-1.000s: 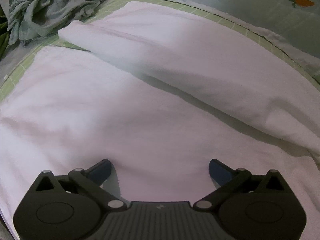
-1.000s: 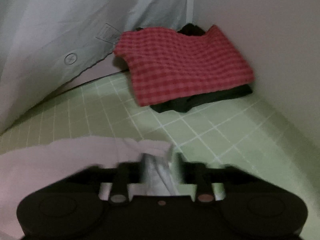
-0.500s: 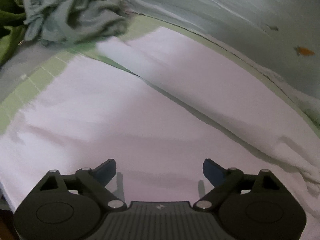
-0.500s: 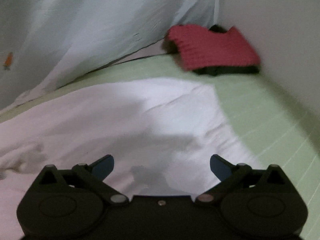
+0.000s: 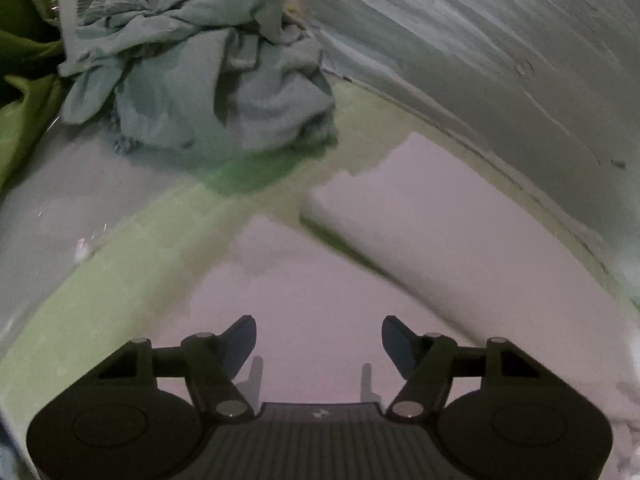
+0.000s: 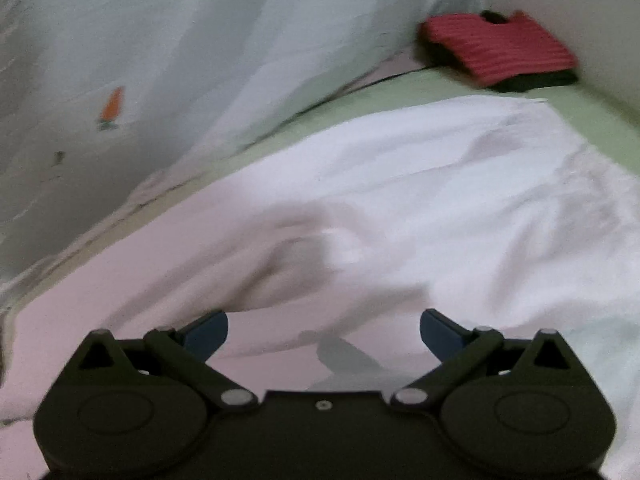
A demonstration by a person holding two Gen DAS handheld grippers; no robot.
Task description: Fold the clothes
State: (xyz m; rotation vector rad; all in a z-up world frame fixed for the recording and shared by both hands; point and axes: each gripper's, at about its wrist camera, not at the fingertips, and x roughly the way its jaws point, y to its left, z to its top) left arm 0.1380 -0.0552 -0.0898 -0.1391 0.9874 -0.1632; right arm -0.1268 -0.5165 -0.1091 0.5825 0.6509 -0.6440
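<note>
Garment: the wide white cotton garment [image 5: 460, 248] is lying spread on the pale green grid mat [image 5: 120, 288], one long flap already folded over.
Left gripper [image 5: 319, 338]: jaws have been narrowing, gripping nothing (cloth beneath only).
Right gripper [image 6: 323, 330]: hanging wide open, empty.
Technique: I would be pinching matching edges together, lifting evenly.

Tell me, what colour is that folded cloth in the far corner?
Red, with a check or stripe pattern: the folded cloth, clearest in the right wrist view.

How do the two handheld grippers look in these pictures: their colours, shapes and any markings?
Both look alike. The left gripper has a black body with two round housings, angled black link arms with silver pivot pins, blue finger pads, and a ribbed grey centre plate bearing a small pale logo. The right gripper has the same black body and blue pads, but a smooth centre with one small screw. No cables or sleeves show.
</note>
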